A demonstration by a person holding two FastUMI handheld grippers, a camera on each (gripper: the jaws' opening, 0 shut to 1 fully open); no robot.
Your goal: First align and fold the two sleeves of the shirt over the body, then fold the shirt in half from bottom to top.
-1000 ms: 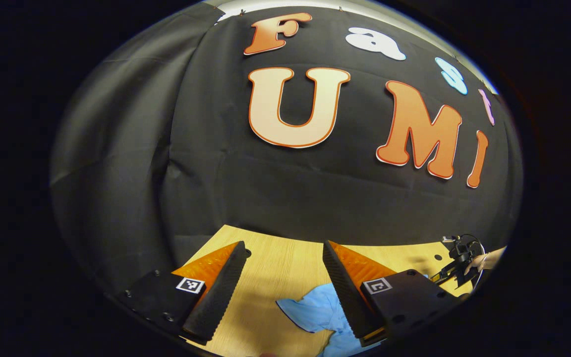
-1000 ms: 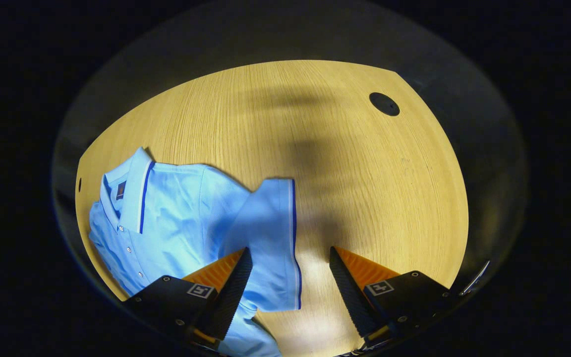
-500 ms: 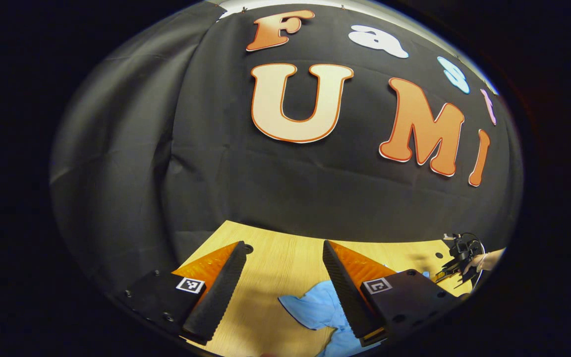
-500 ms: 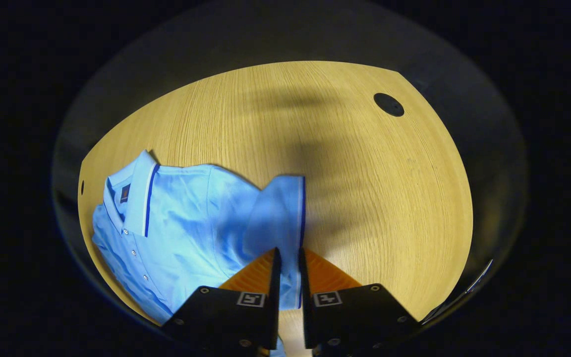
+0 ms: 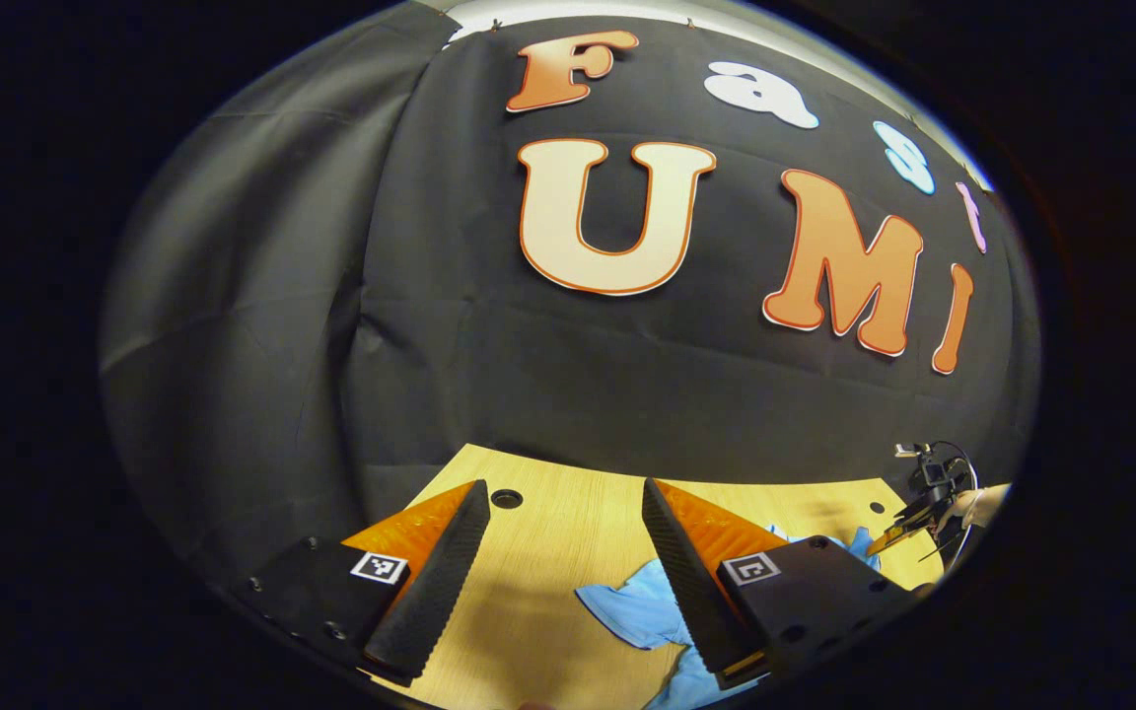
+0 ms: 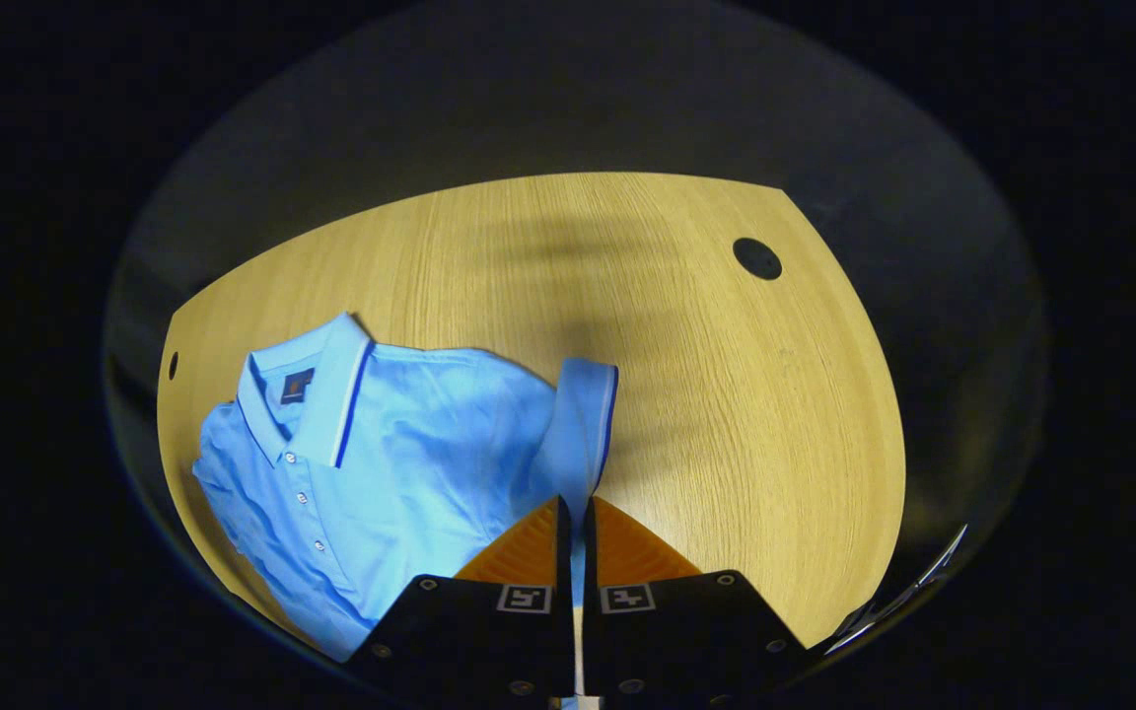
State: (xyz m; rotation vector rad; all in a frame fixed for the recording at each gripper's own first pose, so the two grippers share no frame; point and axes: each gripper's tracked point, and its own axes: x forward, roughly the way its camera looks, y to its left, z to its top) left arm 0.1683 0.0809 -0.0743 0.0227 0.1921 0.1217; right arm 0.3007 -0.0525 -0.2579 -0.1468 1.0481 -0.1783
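Note:
A light blue polo shirt (image 6: pixel 381 473) with a dark-trimmed collar lies on the wooden table (image 6: pixel 726 394) in the right gripper view. My right gripper (image 6: pixel 575 513) is shut on its sleeve (image 6: pixel 583 424), which is lifted off the table and stands on edge. In the left gripper view, my left gripper (image 5: pixel 568 503) hovers open above the table, with nothing between its fingers. Part of the shirt (image 5: pixel 642 606) lies beneath its right finger. Farther off to the right, the other gripper (image 5: pixel 928 493) and a hand appear.
The table has round cable holes (image 6: pixel 757 258) near its far corners, another one (image 5: pixel 506 498) ahead of the left gripper. The black cloth wall (image 5: pixel 529 375) rises just beyond the table's far edge.
My right gripper has shut on the sleeve and lifted it, turning it up on edge. The left gripper view has shifted slightly; its jaws stay open.

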